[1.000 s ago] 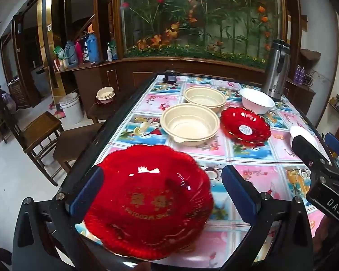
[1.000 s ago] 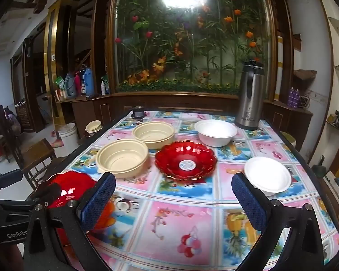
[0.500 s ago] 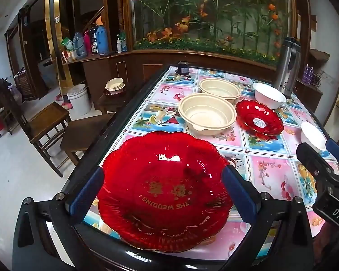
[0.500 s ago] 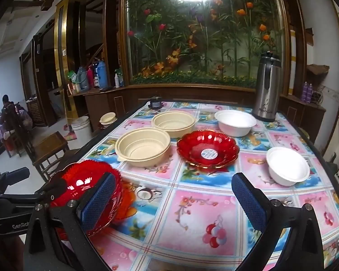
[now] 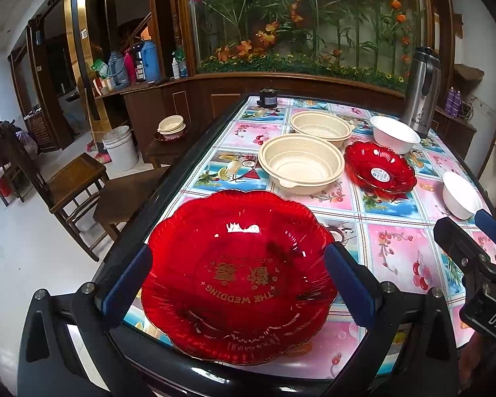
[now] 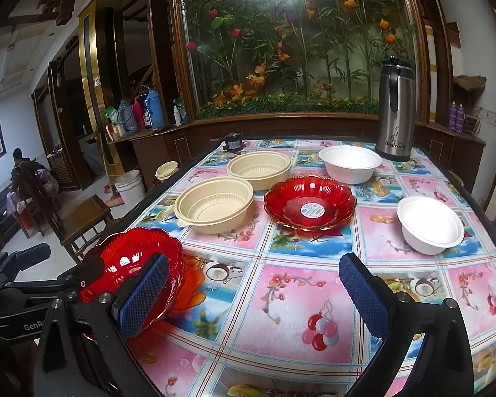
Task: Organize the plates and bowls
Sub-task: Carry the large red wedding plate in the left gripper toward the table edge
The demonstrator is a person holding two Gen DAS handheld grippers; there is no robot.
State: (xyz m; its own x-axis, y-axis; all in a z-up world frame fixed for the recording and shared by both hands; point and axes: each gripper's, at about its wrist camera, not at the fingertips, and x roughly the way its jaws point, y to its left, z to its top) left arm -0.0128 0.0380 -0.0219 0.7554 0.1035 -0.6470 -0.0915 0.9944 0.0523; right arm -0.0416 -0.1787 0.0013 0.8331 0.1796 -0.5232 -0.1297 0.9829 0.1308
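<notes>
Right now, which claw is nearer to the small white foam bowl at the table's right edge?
Right. The right claw hangs open over bare tablecloth just short of the small white foam bowl; the left claw straddles the red scalloped wedding plate at the far corner.

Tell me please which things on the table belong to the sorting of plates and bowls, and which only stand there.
Belong to the job:
- large red plate, between the open fingers of the left gripper
- small red plate
- two beige bowls
- two white bowls

Only standing there:
- steel thermos
- small dark jar
- patterned tablecloth
</notes>
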